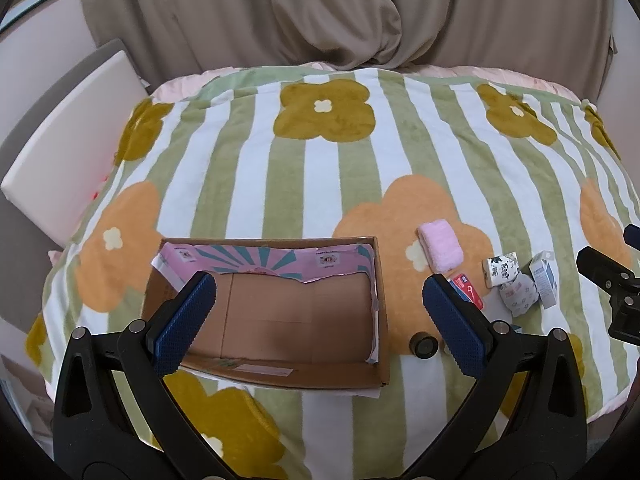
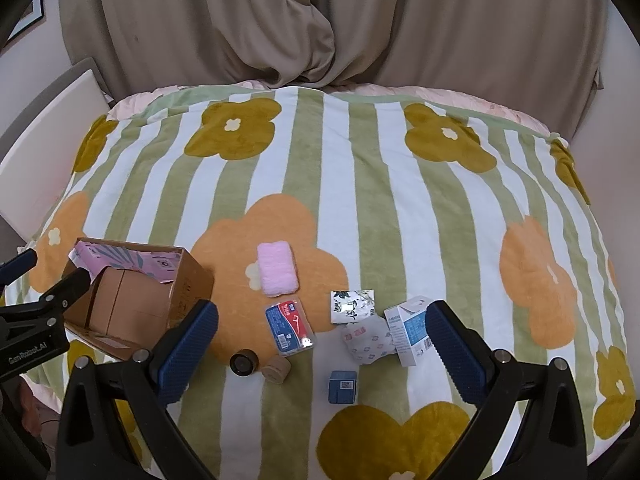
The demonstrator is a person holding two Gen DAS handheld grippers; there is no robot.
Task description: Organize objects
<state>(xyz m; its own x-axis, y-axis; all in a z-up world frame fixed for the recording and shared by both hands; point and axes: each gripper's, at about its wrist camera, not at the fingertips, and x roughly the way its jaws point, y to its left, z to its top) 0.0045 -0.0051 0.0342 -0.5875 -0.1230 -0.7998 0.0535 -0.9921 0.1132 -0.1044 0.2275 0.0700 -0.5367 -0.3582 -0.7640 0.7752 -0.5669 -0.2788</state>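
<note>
Both claws were spread wide and gripped nothing: the left gripper (image 1: 320, 320) hung above the open cardboard box (image 1: 280, 316), and the right gripper (image 2: 322, 350) hung over the scattered small items. Everything lay on a striped, flower-patterned blanket (image 2: 360, 184) before a beige curtain (image 2: 280, 20).

At the far left stood the box, its far wall lined with torn pink printed paper (image 1: 264, 260). Just right of it, near the front, a black cap (image 2: 243, 363) touched a tan wooden cylinder (image 2: 276, 368). Farther back lay a pink folded cloth (image 2: 277, 268), with a red-and-blue floss pick pack (image 2: 289, 328) between it and the cylinder. A small blue box (image 2: 342, 386) sat nearest. Right again, two tissue packs (image 2: 352, 306) (image 2: 366, 342) touched each other, and a white-and-blue carton (image 2: 412, 330) leaned against the nearer one.
</note>
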